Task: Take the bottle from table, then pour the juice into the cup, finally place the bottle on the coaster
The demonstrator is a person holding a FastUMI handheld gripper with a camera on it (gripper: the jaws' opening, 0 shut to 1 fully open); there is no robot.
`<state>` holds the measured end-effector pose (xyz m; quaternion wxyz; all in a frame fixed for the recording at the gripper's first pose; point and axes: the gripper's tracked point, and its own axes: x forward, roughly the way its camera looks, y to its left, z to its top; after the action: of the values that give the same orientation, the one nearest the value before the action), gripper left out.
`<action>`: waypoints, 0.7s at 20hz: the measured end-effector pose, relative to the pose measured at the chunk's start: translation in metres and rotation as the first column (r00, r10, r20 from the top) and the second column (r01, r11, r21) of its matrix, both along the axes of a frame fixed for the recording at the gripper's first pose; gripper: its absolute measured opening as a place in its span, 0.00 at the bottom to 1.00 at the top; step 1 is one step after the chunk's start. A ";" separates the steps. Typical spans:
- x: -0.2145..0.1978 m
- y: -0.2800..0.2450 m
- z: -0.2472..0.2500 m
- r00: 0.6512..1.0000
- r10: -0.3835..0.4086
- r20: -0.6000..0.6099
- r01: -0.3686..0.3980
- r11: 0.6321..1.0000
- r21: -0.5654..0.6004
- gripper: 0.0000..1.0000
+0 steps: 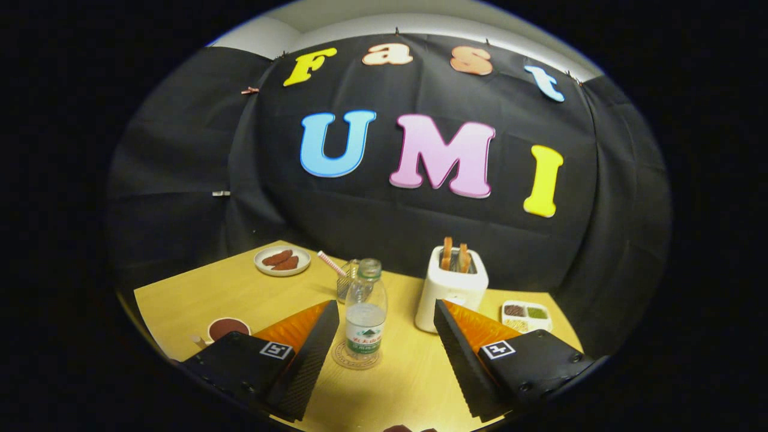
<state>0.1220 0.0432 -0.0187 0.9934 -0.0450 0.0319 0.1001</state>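
While your gripper (384, 345) hangs low over the pale yellow wooden table (240, 297), its two fingers are spread wide and press on nothing — the one clear plastic bottle with a green cap and green label (365, 312) stands upright between them, closer to the left finger, with a gap on each side. It sits on the single round, pale coaster (345, 359), whose rim shows around its base. Just behind the bottle is one clear glass cup (347, 280) holding a pink-and-white striped straw (330, 263). To the right, beyond the right finger, one white toaster (451, 289) carries two brown slices of toast (455, 254) upright in its slots, and past it near the table's right edge lies one white divided dish (527, 315) with three small fillings. At the far left corner sits one white round plate (282, 261) with two reddish-brown pieces on it; near the left edge, beside the left finger, is one white cup of dark drink (227, 328). You have bare tabletop between the fingers on the near side of the bottle, and more open surface left of centre between plate and cup.
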 end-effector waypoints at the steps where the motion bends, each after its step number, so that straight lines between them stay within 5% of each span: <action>1: -0.008 -0.009 0.013 1.000 -0.017 0.010 0.017 1.000 0.009 0.98; 8: -0.076 -0.078 0.088 0.981 -0.179 0.078 0.177 0.984 0.039 0.98; 14: -0.148 -0.114 0.095 0.954 -0.290 0.077 0.289 0.957 0.020 0.98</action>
<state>-0.0256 -0.0705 0.0766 0.9981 -0.0393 -0.0019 -0.0481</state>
